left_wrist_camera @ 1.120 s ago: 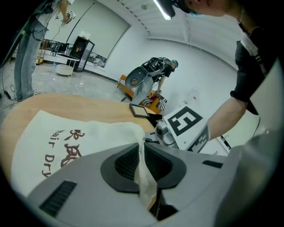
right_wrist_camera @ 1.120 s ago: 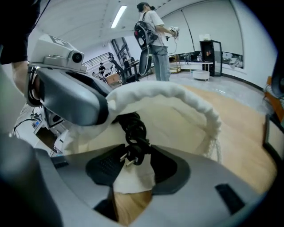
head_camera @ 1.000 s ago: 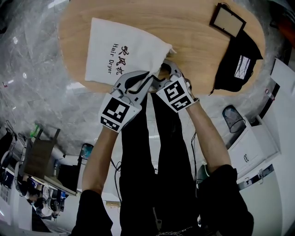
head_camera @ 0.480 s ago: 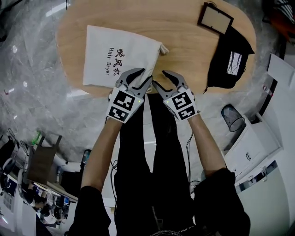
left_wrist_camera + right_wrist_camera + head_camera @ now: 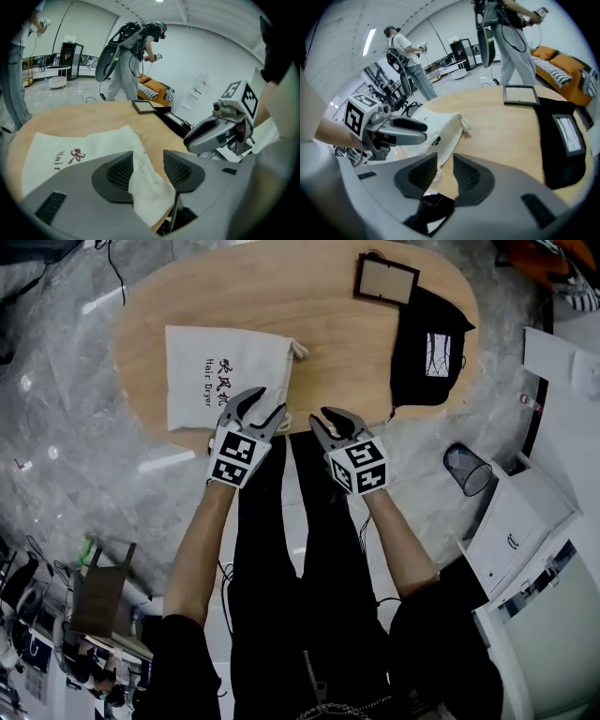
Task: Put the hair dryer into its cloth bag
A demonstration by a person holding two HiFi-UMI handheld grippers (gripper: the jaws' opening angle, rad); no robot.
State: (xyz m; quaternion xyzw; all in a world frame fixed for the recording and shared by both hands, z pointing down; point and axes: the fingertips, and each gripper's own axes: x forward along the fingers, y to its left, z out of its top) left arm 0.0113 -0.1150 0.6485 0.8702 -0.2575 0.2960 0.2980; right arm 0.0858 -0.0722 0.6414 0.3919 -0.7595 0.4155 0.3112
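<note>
**Two hand-held grippers at the corner of the cloth bag**

One white cloth bag (image 5: 211, 381), printed "Hair Dryer", lies flat on the left part of the oval wooden surface (image 5: 319, 343). Its gathered mouth is turned toward the middle of the surface, and its near right corner reaches the near edge. The left hand-held gripper (image 5: 265, 401) is over this corner. Its jaws are spread and opening, and a fold of the bag's cloth stands between them, but the pads do not press on it. The right hand-held gripper (image 5: 339, 418) is just beside it on the right, at the near edge of the surface and apart from the bag. Its jaws are closing with a narrow gap left, and nothing is pinched between them. A picture frame (image 5: 385, 279) lies at the far side of the surface, and a black bag (image 5: 431, 352) lies at the right end, near the frame
</note>
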